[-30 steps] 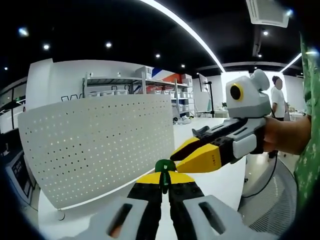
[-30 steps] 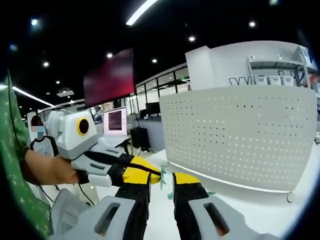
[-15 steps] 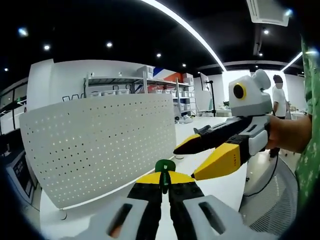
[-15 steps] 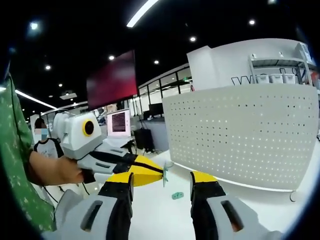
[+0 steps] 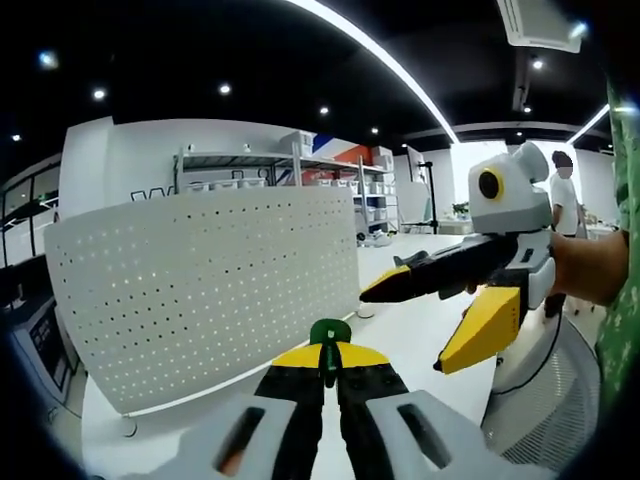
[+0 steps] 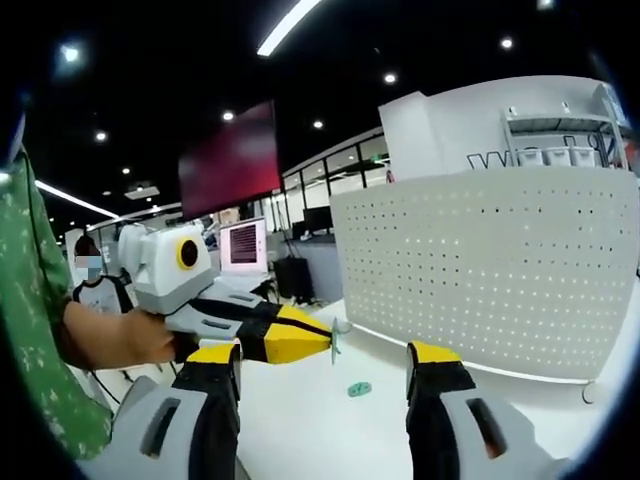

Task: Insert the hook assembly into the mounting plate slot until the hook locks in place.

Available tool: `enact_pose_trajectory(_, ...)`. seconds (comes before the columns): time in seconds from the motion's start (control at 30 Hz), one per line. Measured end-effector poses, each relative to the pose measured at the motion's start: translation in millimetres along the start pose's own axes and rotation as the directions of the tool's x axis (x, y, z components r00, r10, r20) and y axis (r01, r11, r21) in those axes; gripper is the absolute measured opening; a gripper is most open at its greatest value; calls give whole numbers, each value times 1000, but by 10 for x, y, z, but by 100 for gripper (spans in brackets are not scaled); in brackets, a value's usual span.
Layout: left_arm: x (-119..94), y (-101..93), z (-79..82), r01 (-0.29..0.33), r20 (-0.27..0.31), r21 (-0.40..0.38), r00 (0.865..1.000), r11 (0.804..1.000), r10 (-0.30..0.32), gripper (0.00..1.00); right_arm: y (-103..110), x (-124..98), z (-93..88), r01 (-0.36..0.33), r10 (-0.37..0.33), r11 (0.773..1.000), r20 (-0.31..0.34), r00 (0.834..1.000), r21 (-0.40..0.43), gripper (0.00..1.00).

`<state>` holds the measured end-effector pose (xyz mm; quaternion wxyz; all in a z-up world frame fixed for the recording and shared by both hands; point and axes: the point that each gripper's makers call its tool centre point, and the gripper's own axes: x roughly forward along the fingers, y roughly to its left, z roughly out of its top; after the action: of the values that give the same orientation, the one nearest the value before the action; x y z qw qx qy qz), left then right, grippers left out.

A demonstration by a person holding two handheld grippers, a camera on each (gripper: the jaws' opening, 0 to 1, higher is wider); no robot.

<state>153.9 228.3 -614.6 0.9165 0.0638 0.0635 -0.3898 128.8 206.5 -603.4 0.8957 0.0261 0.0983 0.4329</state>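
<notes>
We are in a big bright room with long ceiling lights, shelves at the back, and a white tabletop (image 5: 420, 340). The little green hook (image 5: 328, 333) is held up in the air, pinched tight between the tips of the left gripper (image 5: 330, 362), just in front of the white plate full of holes (image 5: 205, 285) that stands up on the tabletop. The hook looks small, hard and light, like plastic, so I think it could slip or twist easily. The best place to hold it is low on its stem, leaving the top free to go into a hole. The right gripper (image 6: 325, 365) is spread wide with nothing in it. A tiny green piece (image 6: 359, 388) lies on the tabletop below. The plate looks stiff and thin, so a hard push might tip it.
</notes>
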Motion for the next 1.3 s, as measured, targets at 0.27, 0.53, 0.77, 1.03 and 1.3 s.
enact_pose_trajectory(0.27, 42, 42, -20, -22, -6, -12, 1000, 1000, 22, 3, 12, -34, -129, -21, 21, 1000, -48, 999, -8, 82)
enact_pose_trajectory(0.53, 69, 123, -51, -57, -12, -29, 998, 998, 57, 3, -27, -134, -133, -38, 37, 999, -59, 998, -15, 86)
enact_pose_trajectory(0.77, 105, 234, -29, -105, -5, -44, 994, 993, 105, 3, -119, -244, -116, -51, 50, 999, -66, 997, -18, 86)
enact_pose_trajectory(1.03, 115, 427, 10, -181, -1, -68, 983, 981, 181, 3, -206, -272, -65, -82, 80, 996, -69, 994, -36, 87)
enact_pose_trajectory(1.3, 94, 749, 152, -297, 24, -99, 954, 950, 300, 3, -272, -261, -36, -119, 116, 992, -64, 991, -44, 87)
